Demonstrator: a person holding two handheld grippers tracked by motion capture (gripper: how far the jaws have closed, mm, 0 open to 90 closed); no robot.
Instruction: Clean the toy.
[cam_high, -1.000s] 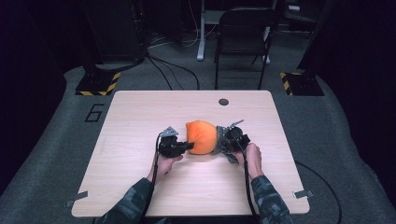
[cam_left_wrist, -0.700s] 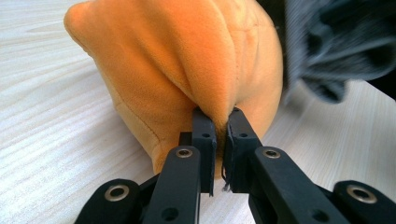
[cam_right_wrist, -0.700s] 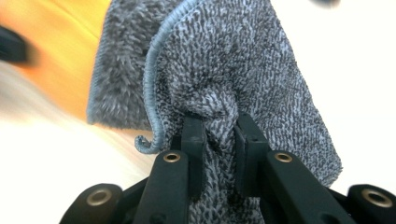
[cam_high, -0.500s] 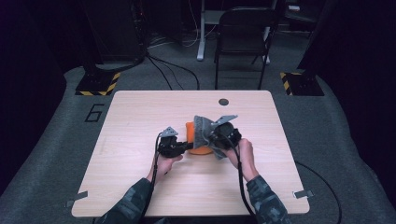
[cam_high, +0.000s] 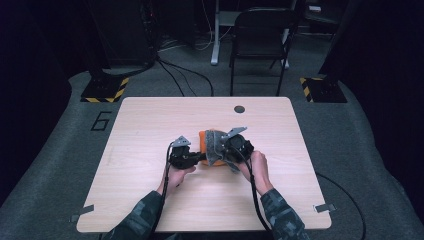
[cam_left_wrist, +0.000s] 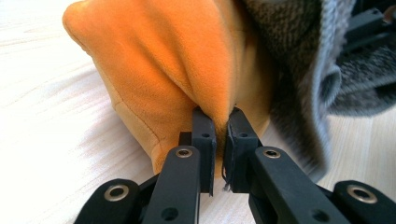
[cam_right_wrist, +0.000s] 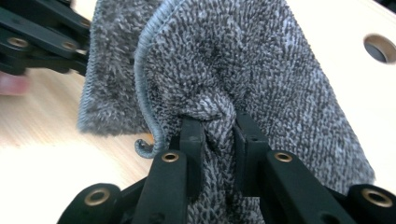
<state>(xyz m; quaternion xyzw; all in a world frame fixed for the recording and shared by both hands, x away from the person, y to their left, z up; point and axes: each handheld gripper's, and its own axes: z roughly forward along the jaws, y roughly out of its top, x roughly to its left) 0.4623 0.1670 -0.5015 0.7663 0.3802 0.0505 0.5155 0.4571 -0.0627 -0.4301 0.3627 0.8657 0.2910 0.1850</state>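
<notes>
On the pale wooden table (cam_high: 150, 200), my left tongs (cam_left_wrist: 218, 126) pinch the orange cloth (cam_left_wrist: 163, 60) while my right tongs (cam_right_wrist: 217, 133) clamp the grey towel (cam_right_wrist: 261, 60) draped just beyond. I should lift the towel slowly, keeping the cloth pinned.

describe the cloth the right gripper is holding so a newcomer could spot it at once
On the light wooden table, look near the middle, just short of the round hole. There the right gripper is shut on a fold of a grey looped terry cloth with a stitched grey edge. Its neighbour, pinched by the left gripper, is a smooth orange cloth; the grey one is shaggy and drapes partly over it.
</notes>
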